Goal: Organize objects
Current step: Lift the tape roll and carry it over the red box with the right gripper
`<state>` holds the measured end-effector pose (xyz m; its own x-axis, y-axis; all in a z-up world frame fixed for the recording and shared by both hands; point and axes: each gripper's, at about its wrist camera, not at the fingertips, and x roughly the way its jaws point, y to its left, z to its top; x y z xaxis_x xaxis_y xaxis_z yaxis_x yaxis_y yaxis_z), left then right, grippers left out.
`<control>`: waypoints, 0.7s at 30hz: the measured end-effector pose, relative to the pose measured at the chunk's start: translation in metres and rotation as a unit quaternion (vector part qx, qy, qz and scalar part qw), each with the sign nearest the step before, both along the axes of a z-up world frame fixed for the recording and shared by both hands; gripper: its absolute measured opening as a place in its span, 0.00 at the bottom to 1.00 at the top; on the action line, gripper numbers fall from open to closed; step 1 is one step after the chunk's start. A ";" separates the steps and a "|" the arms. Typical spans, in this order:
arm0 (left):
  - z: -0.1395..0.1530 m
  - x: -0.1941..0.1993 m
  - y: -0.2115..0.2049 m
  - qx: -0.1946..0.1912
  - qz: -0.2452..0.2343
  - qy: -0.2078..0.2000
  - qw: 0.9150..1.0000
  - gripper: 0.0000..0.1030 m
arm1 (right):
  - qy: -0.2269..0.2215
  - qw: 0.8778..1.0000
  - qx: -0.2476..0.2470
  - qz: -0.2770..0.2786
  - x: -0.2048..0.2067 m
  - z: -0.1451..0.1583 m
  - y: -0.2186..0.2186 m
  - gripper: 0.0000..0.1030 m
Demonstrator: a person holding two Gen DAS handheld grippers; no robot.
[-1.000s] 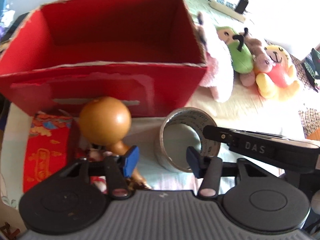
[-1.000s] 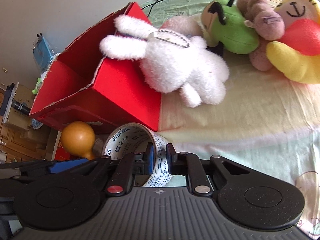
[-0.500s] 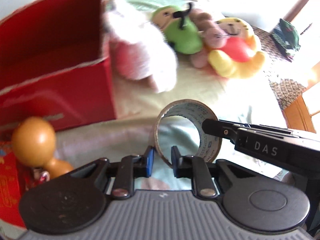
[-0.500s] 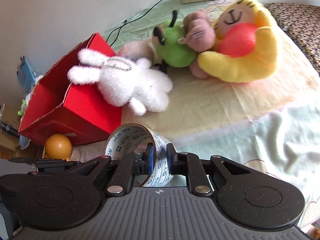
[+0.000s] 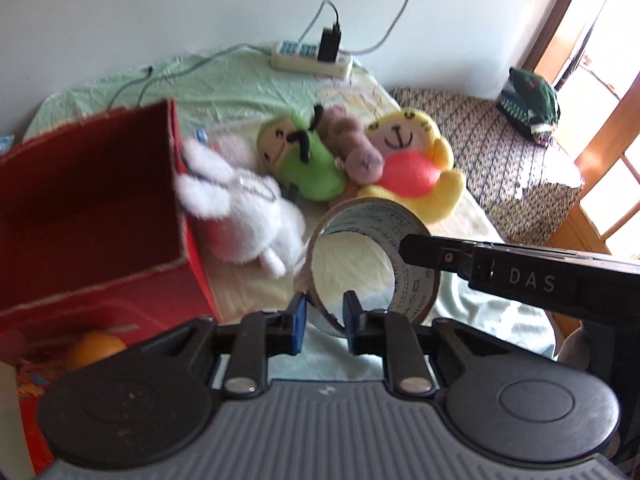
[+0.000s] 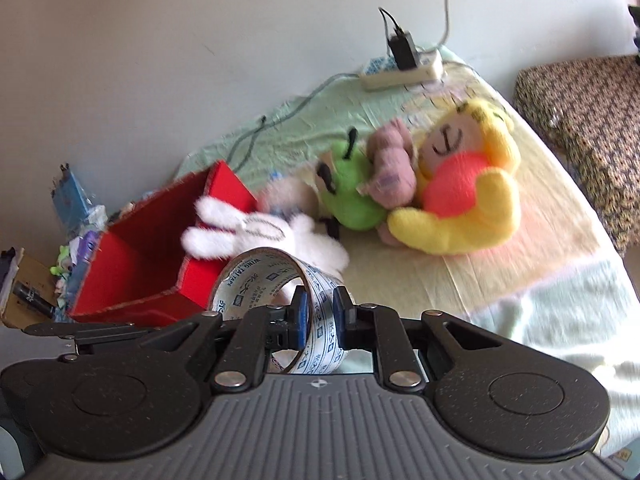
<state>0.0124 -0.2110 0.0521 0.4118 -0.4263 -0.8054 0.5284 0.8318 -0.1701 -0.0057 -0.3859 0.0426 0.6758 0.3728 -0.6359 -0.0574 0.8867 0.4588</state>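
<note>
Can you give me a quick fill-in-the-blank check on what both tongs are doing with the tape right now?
1. Both the left tongs and the right tongs are shut on the wall of the ____ roll.
2. The open cardboard box is coloured ____.
3. The white plush rabbit leans against the box's ____ side, seen from the left wrist.
4. The black charger is plugged into the ____ strip near the wall.

Missing words: tape; red; right; power
</note>
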 end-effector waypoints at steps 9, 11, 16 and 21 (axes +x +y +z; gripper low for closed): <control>0.039 0.023 0.054 -0.025 0.030 -0.051 0.998 0.18 | -0.052 0.998 -0.013 0.039 0.029 0.048 0.055 0.15; 0.045 0.032 0.069 -0.027 0.035 -0.057 0.997 0.18 | -0.052 0.997 -0.010 0.048 0.041 0.055 0.069 0.16; 0.057 0.063 0.103 -0.036 0.052 -0.062 0.996 0.18 | -0.060 0.994 -0.036 0.078 0.070 0.067 0.111 0.15; 0.046 0.099 0.129 -0.034 0.063 -0.036 0.997 0.19 | -0.037 0.991 -0.072 0.111 0.103 0.059 0.147 0.15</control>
<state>0.1118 -0.0817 0.0981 0.5216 -0.4197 -0.7428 0.4335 0.8803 -0.1930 0.0973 -0.2384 0.1018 0.6351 0.4255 -0.6447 -0.2866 0.9049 0.3148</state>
